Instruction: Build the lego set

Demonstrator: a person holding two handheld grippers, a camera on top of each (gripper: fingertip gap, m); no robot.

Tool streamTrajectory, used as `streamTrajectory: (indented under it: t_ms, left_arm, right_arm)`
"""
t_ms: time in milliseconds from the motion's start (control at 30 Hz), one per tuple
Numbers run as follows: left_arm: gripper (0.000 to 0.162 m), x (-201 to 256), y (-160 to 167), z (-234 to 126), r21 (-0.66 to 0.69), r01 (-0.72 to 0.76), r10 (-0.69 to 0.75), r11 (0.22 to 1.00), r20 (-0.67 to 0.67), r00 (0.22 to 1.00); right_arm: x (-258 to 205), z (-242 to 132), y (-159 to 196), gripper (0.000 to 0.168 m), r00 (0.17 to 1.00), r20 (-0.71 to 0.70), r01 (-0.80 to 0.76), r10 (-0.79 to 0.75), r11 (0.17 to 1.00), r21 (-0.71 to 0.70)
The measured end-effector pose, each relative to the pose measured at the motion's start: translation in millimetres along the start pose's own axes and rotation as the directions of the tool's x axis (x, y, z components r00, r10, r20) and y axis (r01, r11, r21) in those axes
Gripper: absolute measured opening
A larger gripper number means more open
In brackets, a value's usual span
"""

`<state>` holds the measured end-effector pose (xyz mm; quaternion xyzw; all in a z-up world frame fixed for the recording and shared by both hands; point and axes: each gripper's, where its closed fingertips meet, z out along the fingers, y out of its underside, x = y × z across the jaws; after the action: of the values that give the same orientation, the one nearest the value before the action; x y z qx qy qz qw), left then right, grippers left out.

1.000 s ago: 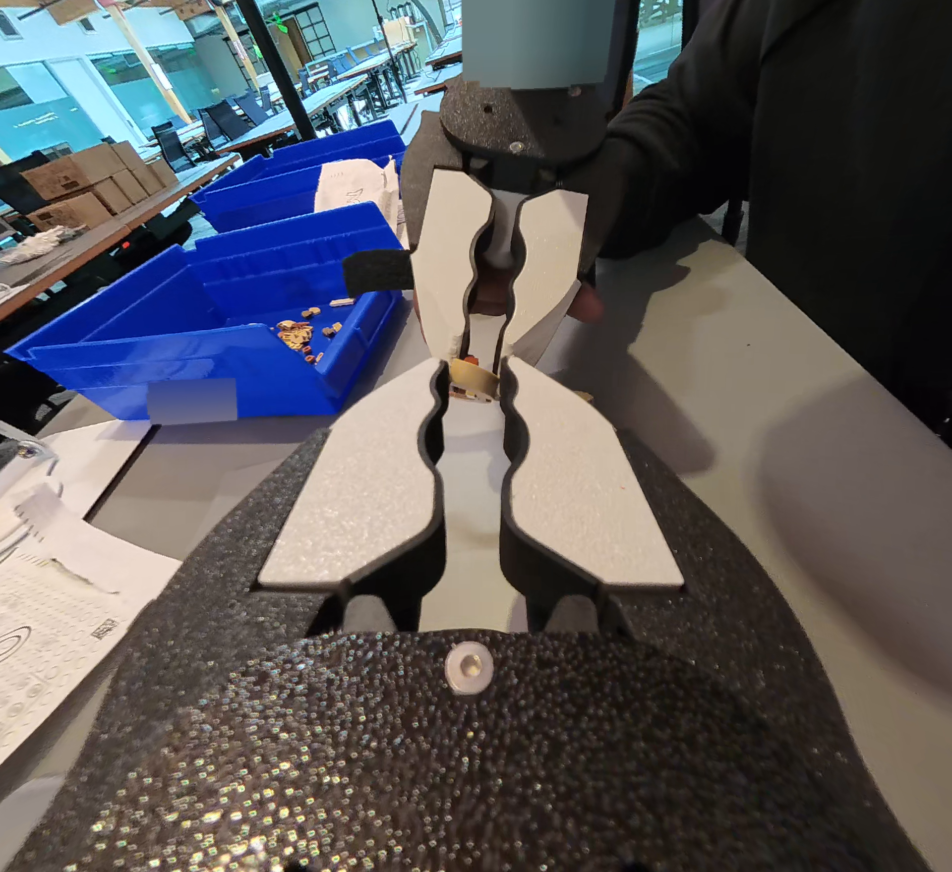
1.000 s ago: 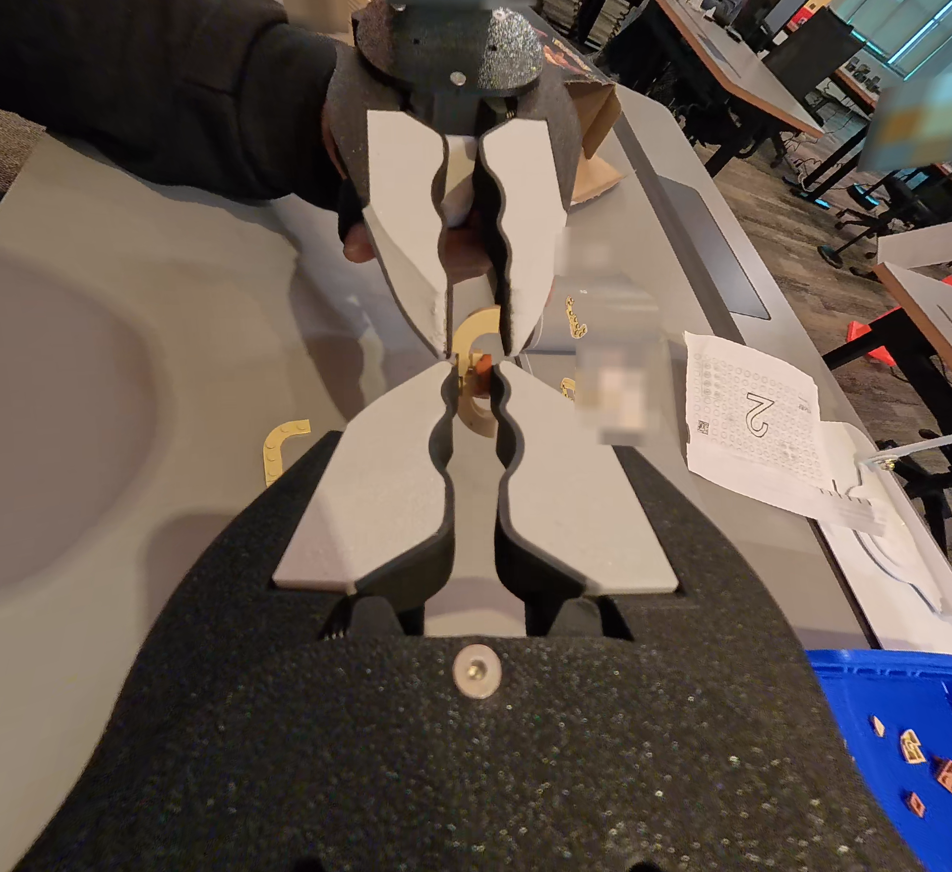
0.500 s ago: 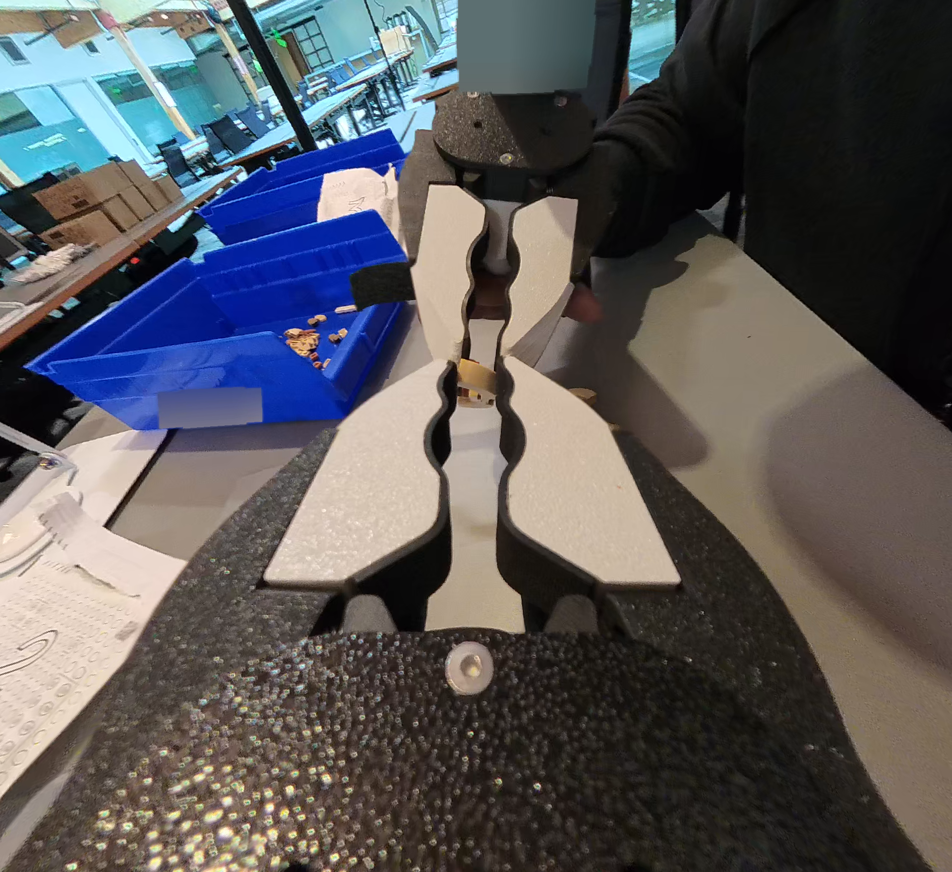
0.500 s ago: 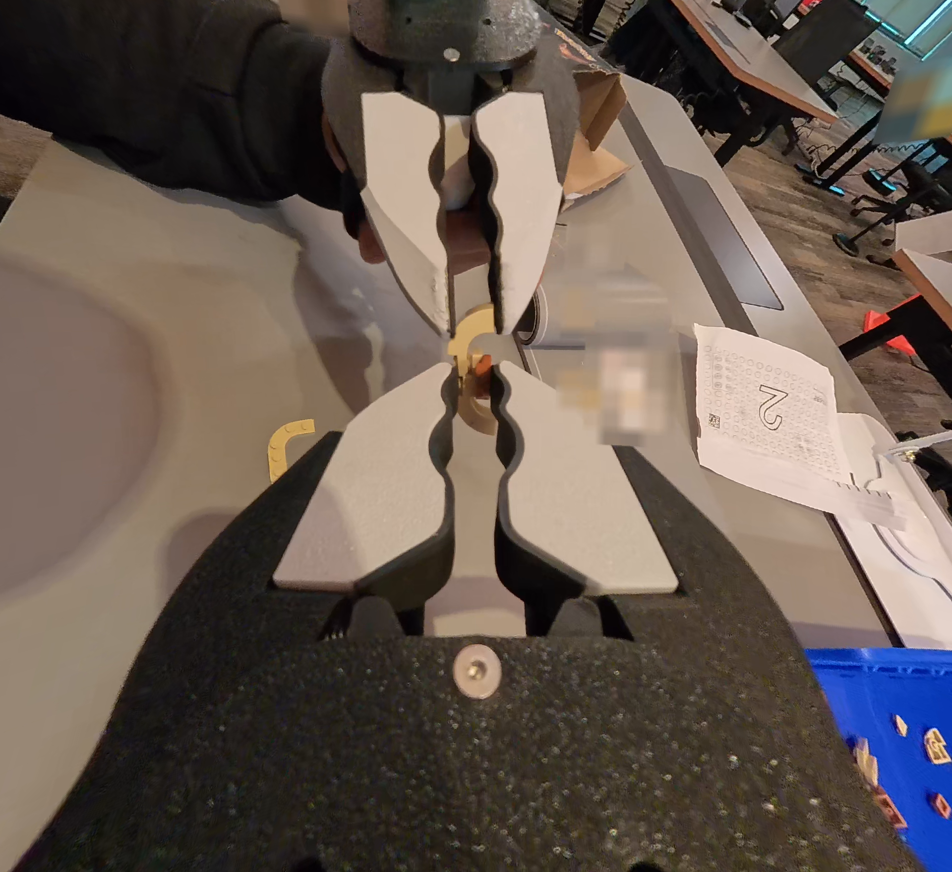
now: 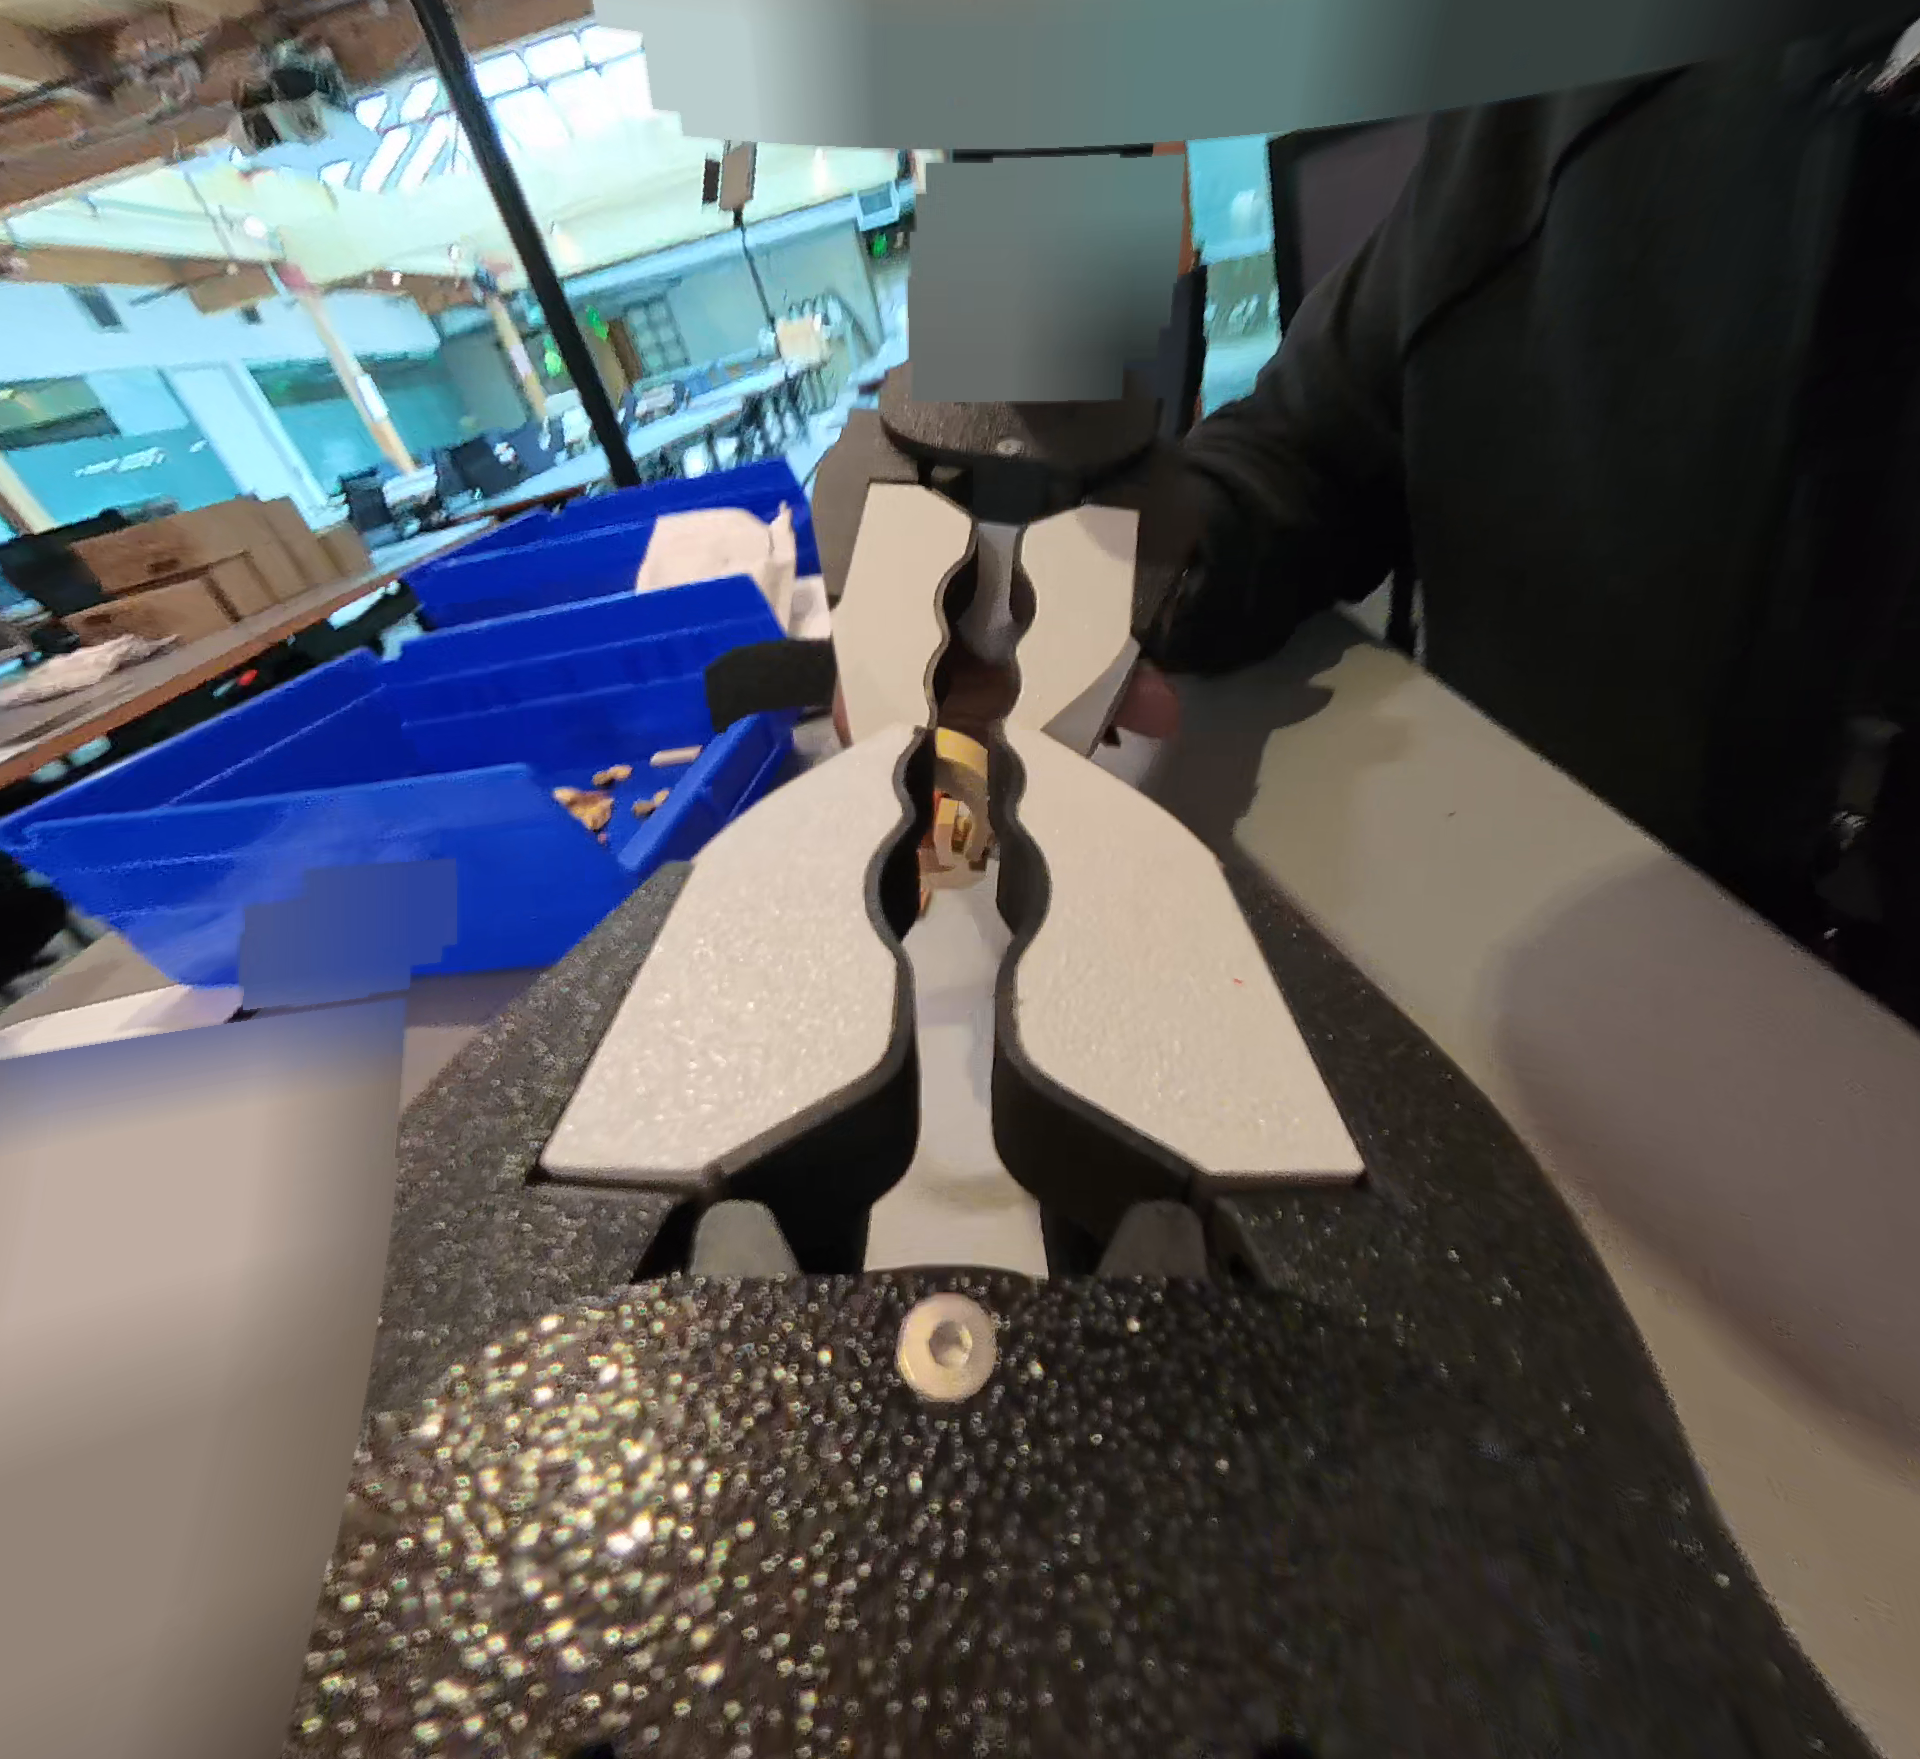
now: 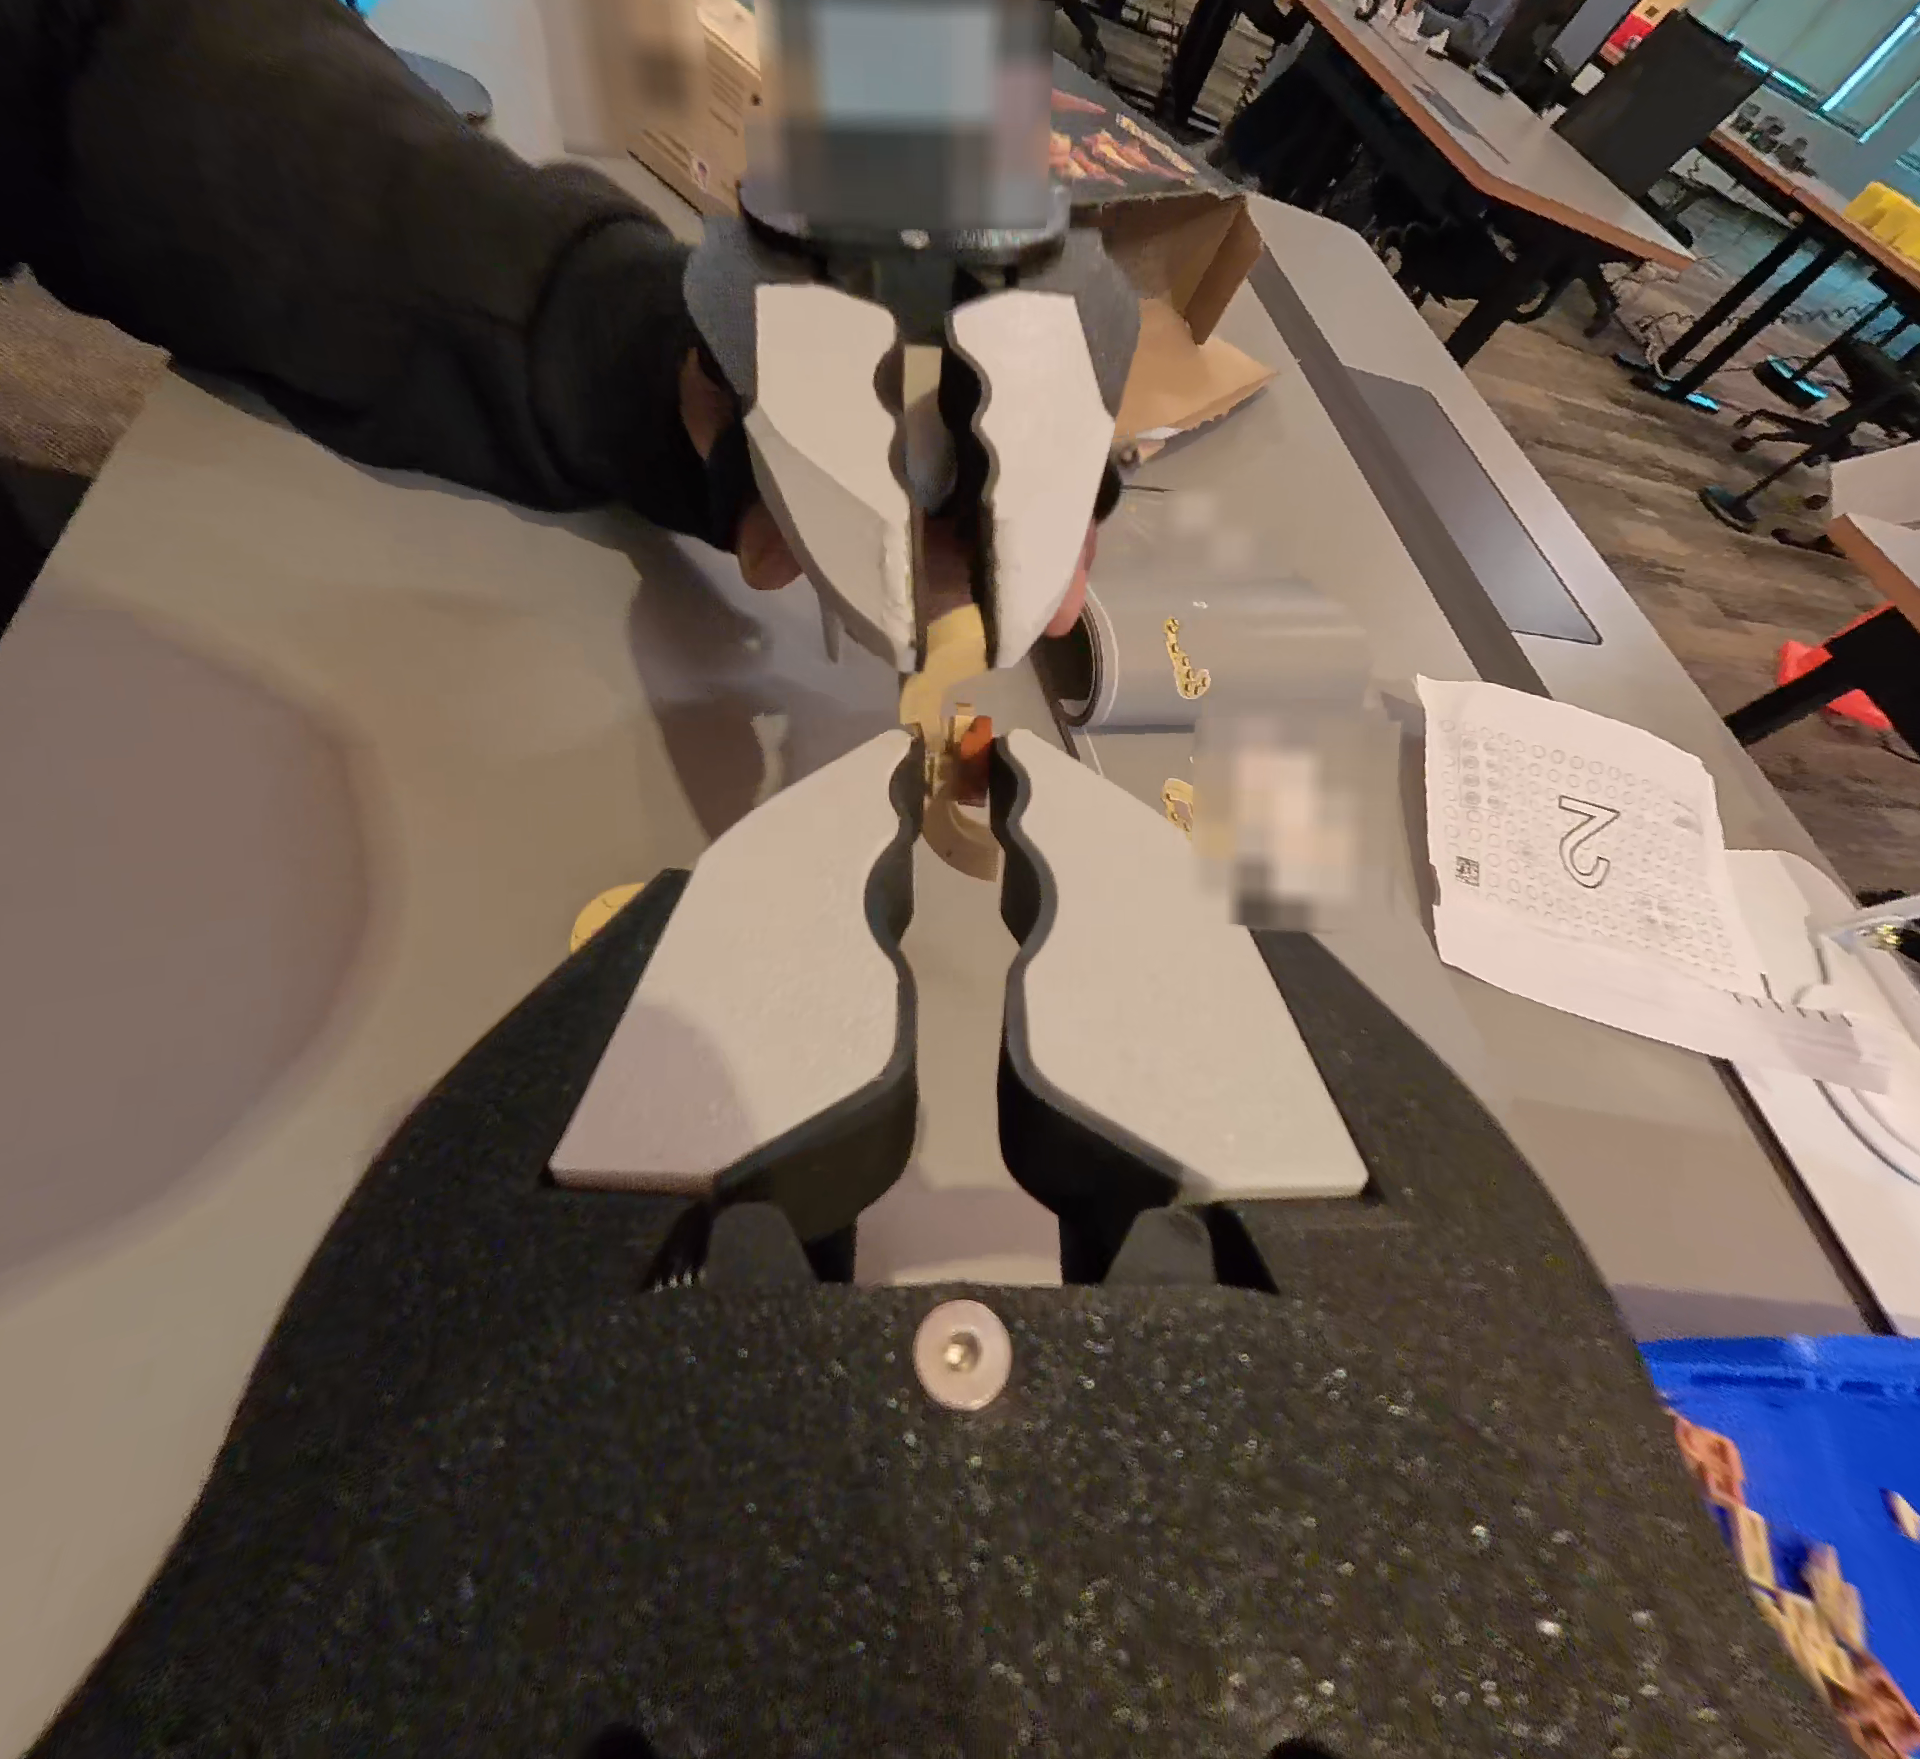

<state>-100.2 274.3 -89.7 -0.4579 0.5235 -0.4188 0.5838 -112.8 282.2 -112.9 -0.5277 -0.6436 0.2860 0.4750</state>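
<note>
Two grippers meeting tip to tip above the grey table [image 6: 312, 774], each pinching part of a small lego assembly held in the air between them. Left gripper [image 5: 951, 753] nearly closed, clamped on a tan curved piece [image 5: 956, 810] carrying a small gold-coloured part. Right gripper [image 6: 951, 743] likewise clamped, holding a tan arch piece [image 6: 961, 836] with a small reddish-brown brick [image 6: 975, 759] at its tip. In the right wrist view, the left gripper's tips pinching a yellow curved piece [image 6: 951, 655] that touches the brown brick; whether studs are seated cannot be told. Loose yellow curved pieces lying on the table: one just beside the right gripper's body [image 6: 603, 909], others near a blurred patch [image 6: 1184, 670]. Printed sheet [image 6: 1569, 836] to the right, blue bin [image 5: 436, 774] with small tan parts to the left. Likely light, stiff, hard plastic, smooth and prone to pivoting or popping out under a narrow pinch. Best taken across flat side faces, close to the joint, leaving studs free. Pressing straight along the stud axis probably safest; any twist likely to spring the thin arches apart.
</note>
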Motion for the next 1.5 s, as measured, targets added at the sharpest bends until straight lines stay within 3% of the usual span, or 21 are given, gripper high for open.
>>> streamTrajectory:
  t_ms: [133,267,733,1500]
  left_arm:
    - [0.009,3.0,-8.7,-3.6,0.153,0.063,-0.057,0.986,-0.047,0.997]
    - [0.008,5.3,-12.0,-4.9,0.216,0.086,-0.071,0.973,-0.076,0.995]
    - [0.006,12.8,-13.2,-4.2,0.241,0.106,-0.074,0.965,-0.137,0.988]
    - [0.004,10.1,-24.1,-7.4,0.38,0.268,-0.201,0.885,-0.208,0.957]
  right_arm:
    - [-1.9,-2.9,-7.5,0.011,0.999,0.026,-0.032,0.031,0.998,0.05]
    - [-3.7,-3.5,-10.5,0.011,1.0,0.023,-0.018,0.017,0.998,0.064]
    - [-10.8,-0.1,-10.8,0.011,0.987,-0.056,0.153,-0.152,0.988,0.014]
    - [-14.2,-4.6,-20.5,0.012,0.998,0.002,0.061,-0.062,0.991,0.119]
